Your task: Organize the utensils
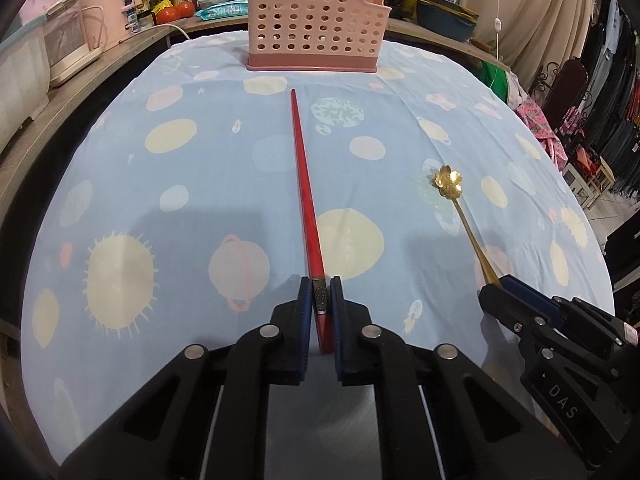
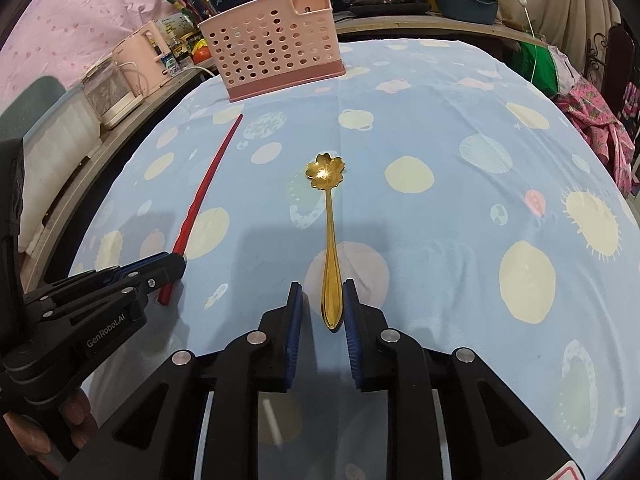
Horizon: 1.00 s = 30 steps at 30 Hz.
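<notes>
Red chopstick (image 1: 305, 184): single piece, flat on the blue planet-print cloth (image 1: 200, 184), thin tip toward the pink perforated utensil caddy (image 1: 316, 20), thick end clamped between the blue pads of the left gripper (image 1: 320, 300). Jaws narrow, closed on the butt end; grip far from the balance point.

Gold spoon (image 2: 329, 240): flower-shaped bowl toward the caddy, handle end lying between the pads of the right gripper (image 2: 322, 308). Jaws partly apart, a visible gap on each side of the handle; not gripped. Spoon resting on the cloth, well right of the chopstick.

Caddy: upright at the far edge of the cloth, taller compartment on its right side, apparently empty, though the interior is not fully visible.

Handling notes, as judgement:
- Step in hand: pick-up of both utensils for transfer to the caddy.
- Chopstick: lift slowly, tip likely to droop and swing from an end grip; raise clear of the rim, then tilt tip-down into a compartment before release.
- Spoon: centre the pads on the widest part of the handle, close squarely; smooth tapered metal apt to slip or pivot.
- Avoid dragging the cloth or nudging the light caddy.
</notes>
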{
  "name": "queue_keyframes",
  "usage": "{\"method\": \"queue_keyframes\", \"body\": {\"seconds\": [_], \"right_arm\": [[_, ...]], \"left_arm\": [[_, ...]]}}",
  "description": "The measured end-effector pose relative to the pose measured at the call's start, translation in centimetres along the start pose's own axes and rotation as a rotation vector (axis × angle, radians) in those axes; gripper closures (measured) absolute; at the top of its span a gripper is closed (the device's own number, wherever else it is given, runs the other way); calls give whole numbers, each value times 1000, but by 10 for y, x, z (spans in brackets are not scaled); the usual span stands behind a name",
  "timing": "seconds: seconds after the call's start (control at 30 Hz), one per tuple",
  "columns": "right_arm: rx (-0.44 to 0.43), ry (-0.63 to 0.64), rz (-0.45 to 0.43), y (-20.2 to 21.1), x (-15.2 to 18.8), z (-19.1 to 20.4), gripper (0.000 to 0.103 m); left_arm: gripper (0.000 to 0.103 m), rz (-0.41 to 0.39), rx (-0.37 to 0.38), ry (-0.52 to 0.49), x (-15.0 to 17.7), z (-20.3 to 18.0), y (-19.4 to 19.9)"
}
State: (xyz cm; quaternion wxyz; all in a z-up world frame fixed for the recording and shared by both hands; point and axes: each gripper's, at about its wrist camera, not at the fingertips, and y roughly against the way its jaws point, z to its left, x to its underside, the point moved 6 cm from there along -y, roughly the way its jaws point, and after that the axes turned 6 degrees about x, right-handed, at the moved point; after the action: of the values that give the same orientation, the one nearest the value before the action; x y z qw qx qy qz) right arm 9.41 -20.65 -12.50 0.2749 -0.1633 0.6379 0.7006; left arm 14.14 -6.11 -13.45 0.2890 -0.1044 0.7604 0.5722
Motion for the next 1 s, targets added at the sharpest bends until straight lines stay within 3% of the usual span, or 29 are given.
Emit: {"method": "queue_keyframes", "body": {"seconds": [0.07, 0.47, 0.6, 1.0], "right_arm": [[-2, 5, 3, 0, 1, 0, 92], [-13, 8, -33, 21, 0, 2, 94], [-30, -7, -60, 35, -7, 1, 100], [-85, -51, -167, 82, -47, -3, 101]], "left_arm": [[95, 0, 4, 5, 1, 0, 1], [95, -54, 15, 33, -3, 8, 31], [96, -100, 23, 43, -11, 9, 54], [96, -277, 42, 61, -62, 10, 123]]}}
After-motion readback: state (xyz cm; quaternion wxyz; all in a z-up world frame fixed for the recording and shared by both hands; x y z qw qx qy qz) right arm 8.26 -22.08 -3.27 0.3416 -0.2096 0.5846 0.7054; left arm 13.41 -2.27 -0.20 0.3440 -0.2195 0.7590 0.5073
